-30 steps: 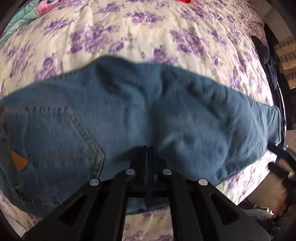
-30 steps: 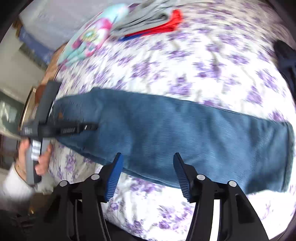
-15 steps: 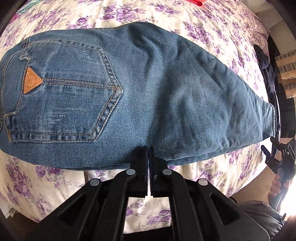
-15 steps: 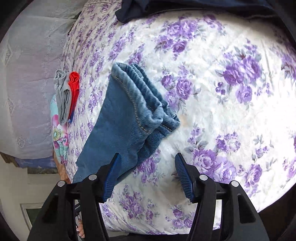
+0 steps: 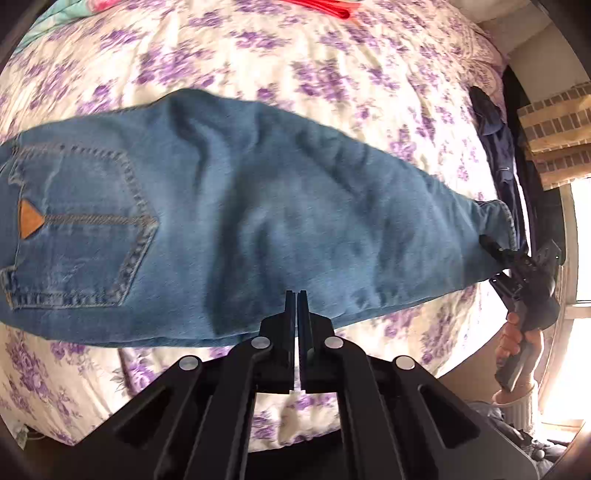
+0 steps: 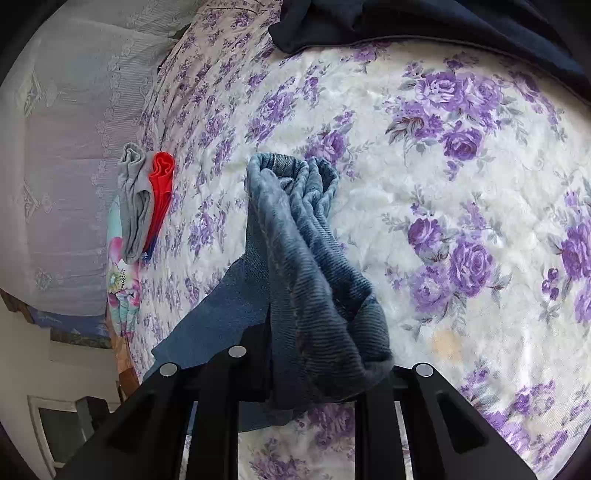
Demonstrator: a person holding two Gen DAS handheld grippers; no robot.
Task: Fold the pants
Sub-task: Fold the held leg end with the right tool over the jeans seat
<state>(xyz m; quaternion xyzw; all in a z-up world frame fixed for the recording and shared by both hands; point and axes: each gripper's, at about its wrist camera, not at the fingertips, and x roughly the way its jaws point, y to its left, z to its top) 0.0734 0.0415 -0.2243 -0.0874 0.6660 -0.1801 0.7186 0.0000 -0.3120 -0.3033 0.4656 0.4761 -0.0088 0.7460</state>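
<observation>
Left gripper (image 5: 296, 295) has its fingers pressed together at the near edge of the jeans (image 5: 258, 229), though whether denim sits between them is hard to tell. Right gripper (image 6: 314, 369) has its fingers clamped on the bunched leg cuffs (image 6: 295, 177). The jeans stretch folded lengthwise across the floral bed (image 5: 258, 62), pocket (image 5: 74, 229) up.

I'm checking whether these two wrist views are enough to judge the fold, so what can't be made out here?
- Right gripper fingertips: right wrist view, buried under the bunched jeans hems.
- Waistband of the jeans: left wrist view, cut off by the left edge.
- What the shut left gripper pinches, if anything: its fingers cover the cloth edge.
- Dark garment: cut off at the top.
</observation>
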